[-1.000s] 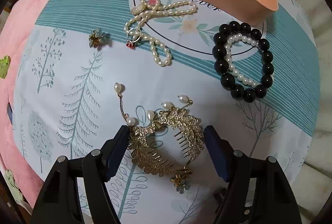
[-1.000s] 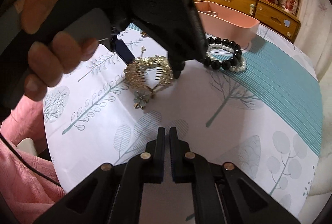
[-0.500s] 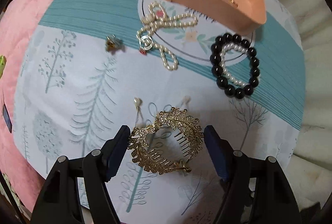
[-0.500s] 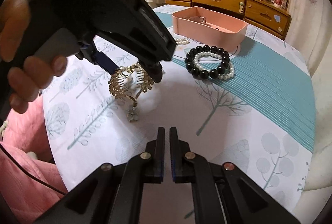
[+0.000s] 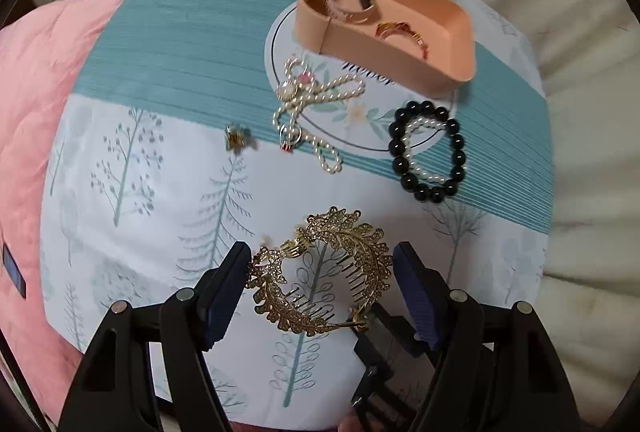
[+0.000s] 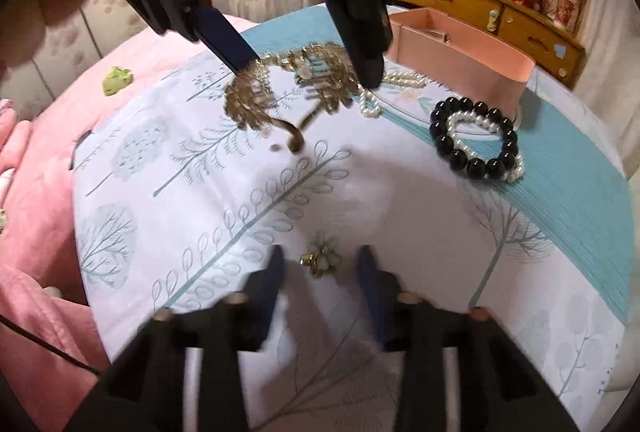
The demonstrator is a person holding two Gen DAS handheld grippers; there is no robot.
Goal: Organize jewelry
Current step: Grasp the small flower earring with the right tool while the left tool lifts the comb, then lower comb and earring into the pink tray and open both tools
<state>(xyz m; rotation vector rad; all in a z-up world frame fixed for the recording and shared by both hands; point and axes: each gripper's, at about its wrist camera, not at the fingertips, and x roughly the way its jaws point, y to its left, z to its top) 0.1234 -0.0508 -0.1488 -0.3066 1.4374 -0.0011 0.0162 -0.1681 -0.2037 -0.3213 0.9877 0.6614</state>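
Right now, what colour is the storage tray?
Peach-pink storage tray, clearest in the left wrist view.

Left wrist camera looks steeply down past its own fingers from well above the tablecloth (image 5: 168, 216), facing the pink tray (image 5: 404, 60) at the far side. Right wrist camera sits lower and nearer the cloth, angled forward toward the wooden dresser (image 6: 516, 28). Both views share the gold hair comb (image 5: 324, 272), black bead bracelet (image 5: 430, 148), pearl strand (image 5: 320, 100) and tray.
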